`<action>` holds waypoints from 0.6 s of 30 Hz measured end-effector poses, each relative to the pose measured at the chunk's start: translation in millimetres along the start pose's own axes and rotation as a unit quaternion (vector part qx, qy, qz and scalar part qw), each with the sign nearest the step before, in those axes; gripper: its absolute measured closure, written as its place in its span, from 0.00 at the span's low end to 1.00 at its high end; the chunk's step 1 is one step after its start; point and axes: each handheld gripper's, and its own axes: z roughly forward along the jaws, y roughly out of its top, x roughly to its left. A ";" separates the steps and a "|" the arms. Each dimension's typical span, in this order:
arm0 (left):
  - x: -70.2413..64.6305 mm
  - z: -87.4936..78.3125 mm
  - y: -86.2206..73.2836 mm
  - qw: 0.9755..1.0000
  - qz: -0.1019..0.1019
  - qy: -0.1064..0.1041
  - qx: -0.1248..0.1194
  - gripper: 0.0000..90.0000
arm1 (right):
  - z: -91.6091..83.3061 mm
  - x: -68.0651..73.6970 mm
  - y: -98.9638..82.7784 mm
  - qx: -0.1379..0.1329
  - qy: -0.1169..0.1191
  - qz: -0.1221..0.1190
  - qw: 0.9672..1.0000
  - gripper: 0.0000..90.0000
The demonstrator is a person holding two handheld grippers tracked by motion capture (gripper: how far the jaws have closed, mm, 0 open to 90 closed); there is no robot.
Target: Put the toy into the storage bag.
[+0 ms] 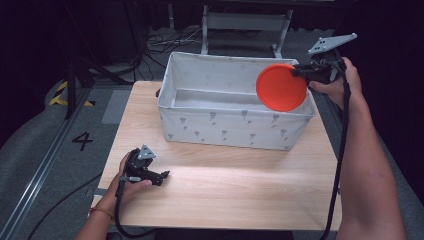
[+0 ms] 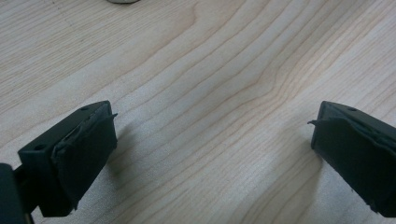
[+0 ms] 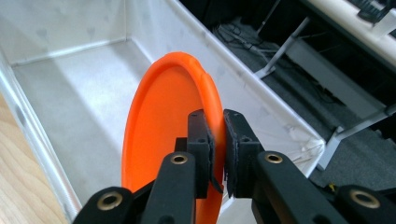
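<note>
An orange round plate [image 1: 281,88] hangs on edge over the right end of the white fabric bin [image 1: 210,117]. My right gripper [image 1: 303,73] is shut on the plate's rim, held at the bin's right side. In the right gripper view the black jaws pinch the orange plate [image 3: 163,130] at its rim, with the bin's inside [image 3: 70,93] below; the right gripper [image 3: 218,140] points into the bin. My left gripper [image 1: 164,176] rests low over the wooden table [image 1: 225,190] near the front left. Its fingers [image 2: 88,149] stand wide apart in the left gripper view with nothing between them; left gripper [image 2: 212,154] open.
The bin stands at the back of the table and nothing lies inside it. Beyond the table are cables and a metal frame [image 1: 245,22] on the floor. A floor mark "4" [image 1: 82,141] lies left of the table.
</note>
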 end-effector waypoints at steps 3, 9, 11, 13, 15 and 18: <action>0.1 -0.1 -0.1 1.000 0.002 0.000 0.000 0.01 | 7.0 1.1 -4.8 0.009 0.007 -0.005 1.000 0.92; 0.1 -0.1 -0.1 1.000 0.002 0.000 0.000 0.01 | 22.6 7.2 -17.5 0.036 0.043 -0.043 0.997 0.92; 0.1 -0.1 -0.1 1.000 0.002 0.000 0.000 0.01 | 27.7 11.1 -21.7 0.050 0.059 -0.062 0.995 0.92; 0.1 -0.2 -0.1 1.000 0.002 0.000 0.000 0.01 | 32.8 16.6 -25.2 0.066 0.079 -0.081 0.991 0.92; 0.0 -0.2 -0.1 1.000 0.002 0.000 0.000 0.01 | 38.1 22.2 -26.2 0.087 0.091 -0.096 0.987 0.91; -0.5 -0.3 -0.4 1.000 -0.001 0.000 0.000 0.01 | 43.9 32.1 -24.8 0.115 0.107 -0.118 0.981 0.91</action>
